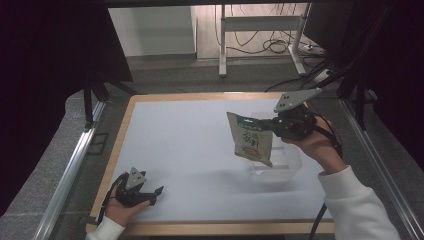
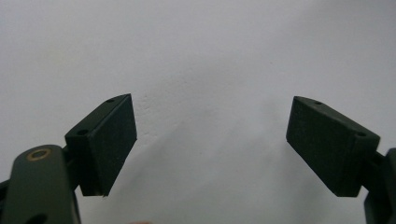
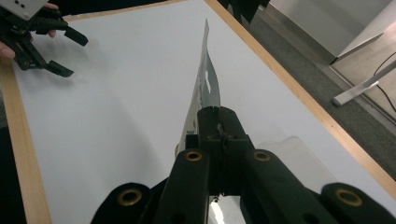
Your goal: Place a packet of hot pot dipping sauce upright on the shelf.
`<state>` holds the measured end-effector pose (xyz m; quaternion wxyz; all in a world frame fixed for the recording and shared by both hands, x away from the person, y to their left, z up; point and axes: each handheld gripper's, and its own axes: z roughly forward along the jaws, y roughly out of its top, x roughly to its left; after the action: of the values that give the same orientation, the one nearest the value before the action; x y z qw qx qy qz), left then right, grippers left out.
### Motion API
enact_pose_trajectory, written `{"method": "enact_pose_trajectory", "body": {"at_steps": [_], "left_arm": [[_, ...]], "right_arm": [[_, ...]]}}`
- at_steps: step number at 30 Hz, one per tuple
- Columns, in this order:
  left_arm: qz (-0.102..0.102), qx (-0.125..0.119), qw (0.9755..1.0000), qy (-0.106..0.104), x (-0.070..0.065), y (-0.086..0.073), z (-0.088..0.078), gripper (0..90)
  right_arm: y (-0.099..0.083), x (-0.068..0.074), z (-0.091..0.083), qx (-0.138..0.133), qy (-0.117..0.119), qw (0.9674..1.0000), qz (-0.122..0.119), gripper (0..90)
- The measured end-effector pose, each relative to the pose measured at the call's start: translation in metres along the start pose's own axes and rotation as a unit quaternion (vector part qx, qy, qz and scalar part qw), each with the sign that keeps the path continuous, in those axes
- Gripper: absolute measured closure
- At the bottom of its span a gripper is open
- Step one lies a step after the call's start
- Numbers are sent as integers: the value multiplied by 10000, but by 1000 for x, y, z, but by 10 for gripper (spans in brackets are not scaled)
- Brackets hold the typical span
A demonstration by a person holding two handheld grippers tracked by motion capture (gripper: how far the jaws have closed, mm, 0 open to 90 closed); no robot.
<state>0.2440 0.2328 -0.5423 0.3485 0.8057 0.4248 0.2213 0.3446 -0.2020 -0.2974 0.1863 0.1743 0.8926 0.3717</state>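
A tan and green snack pouch (image 1: pixel 252 140) hangs in the air over a clear plastic box (image 1: pixel 285 165) at the right of the white table. My right gripper (image 1: pixel 272 125) is shut on the pouch's upper right edge. In the right gripper view the pouch (image 3: pixel 205 88) is seen edge-on, rising from between the closed jaws of the right gripper (image 3: pixel 215 116). My left gripper (image 1: pixel 156 195) rests open near the table's front left corner. In the left gripper view, the left gripper (image 2: pixel 210 140) has its jaws wide apart with bare white table between them.
The white table top (image 1: pixel 185 145) has a wooden rim (image 1: pixel 117 145). A metal rail (image 1: pixel 70 170) runs along the left side. A desk frame and cables (image 1: pixel 270 45) stand on the floor beyond the far edge.
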Motion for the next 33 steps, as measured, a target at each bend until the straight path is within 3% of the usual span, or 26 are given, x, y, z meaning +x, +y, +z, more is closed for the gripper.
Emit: {"method": "enact_pose_trajectory", "body": {"at_steps": [18,33], "left_arm": [[3,29,10000,-6,0,0,1,161],[20,59,10000,2,-1,0,2,161]], "right_arm": [[-18,-14,-21,11,-165,9998,139,899],[-26,-20,-38,15,-255,9996,119,899]]}}
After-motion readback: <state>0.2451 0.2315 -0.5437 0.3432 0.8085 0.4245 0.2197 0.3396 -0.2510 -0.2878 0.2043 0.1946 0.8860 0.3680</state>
